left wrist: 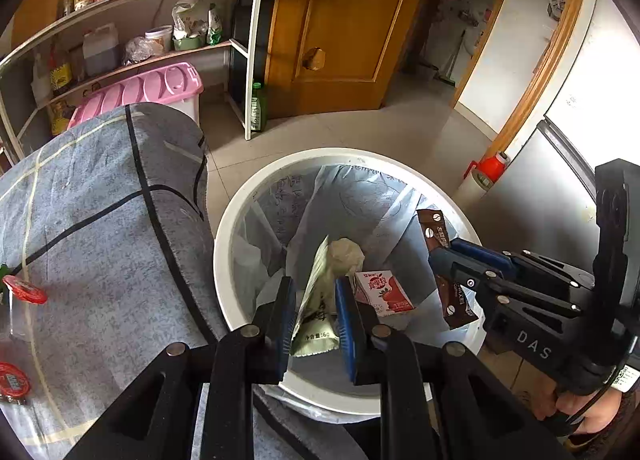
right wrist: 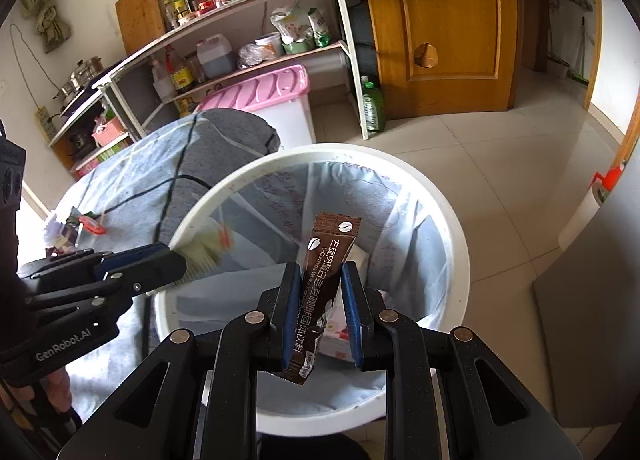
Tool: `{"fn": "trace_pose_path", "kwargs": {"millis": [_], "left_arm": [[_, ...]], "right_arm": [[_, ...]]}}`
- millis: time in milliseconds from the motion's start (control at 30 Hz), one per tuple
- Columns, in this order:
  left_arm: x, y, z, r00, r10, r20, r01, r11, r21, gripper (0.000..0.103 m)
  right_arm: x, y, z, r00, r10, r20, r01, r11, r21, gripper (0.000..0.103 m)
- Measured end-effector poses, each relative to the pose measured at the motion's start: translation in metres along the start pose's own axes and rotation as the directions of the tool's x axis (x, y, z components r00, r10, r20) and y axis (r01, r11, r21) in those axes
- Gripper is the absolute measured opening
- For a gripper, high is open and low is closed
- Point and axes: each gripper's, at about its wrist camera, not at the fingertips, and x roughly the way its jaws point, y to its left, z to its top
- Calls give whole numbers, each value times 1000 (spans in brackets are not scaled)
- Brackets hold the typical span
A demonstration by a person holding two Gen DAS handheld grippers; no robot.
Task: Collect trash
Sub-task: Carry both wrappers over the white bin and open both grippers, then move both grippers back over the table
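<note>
Both grippers holding wrappers over the white trash bin [left wrist: 224, 244].

The left gripper [left wrist: 316, 310] is clamping a pale green sachet [left wrist: 314, 316] between its blue pads, above the bin's open mouth. The right gripper [right wrist: 320, 300] is gripping a brown coffee stick packet [right wrist: 326, 272] upright over the same bin, its jaws closed on the packet's lower half. A red-and-white milk carton [left wrist: 382, 292] is lying inside the bin's plastic liner [left wrist: 360, 196]. The bin is standing just beside a table draped in grey-blue cloth [left wrist: 100, 220], on which red-lidded cups [left wrist: 26, 290] are resting.
</note>
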Motion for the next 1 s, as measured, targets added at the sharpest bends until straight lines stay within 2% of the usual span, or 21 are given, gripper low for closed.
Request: {"fn": "trace_pose_path", "kwargs": {"millis": [67,133,200,233,367,833,1000], "left_arm": [[4,-1,1,1000,14,-4,-14,1000,-8,21],[5,-1,1,1000,21,-5,-21,1000,-4,23],[5,0,1,1000,25,-6,-25,1000,-8,25],[4,1,1,1000,30,-4,-30,1000,-10,25],[-7,4,-1,1000,19,20,-19,1000,-16,33],[-54,18,-20,994,59,93,-55,998,-43,34],[-75,25,-29,987,105,125,-100,994,-47,34]], "right_arm": [[3,-2,-1,1000,-11,-9,11,1000,0,23],[3,-2,-2,1000,-19,0,19,1000,-3,29],[2,-5,-3,1000,0,3,-1,1000,10,51],[1,-6,-3,1000,5,7,-5,1000,16,53],[-1,-6,-5,1000,4,10,-4,999,34,53],[-34,23,-7,996,27,82,-29,999,14,53],[-44,40,-7,994,48,102,-48,999,-6,53]]}}
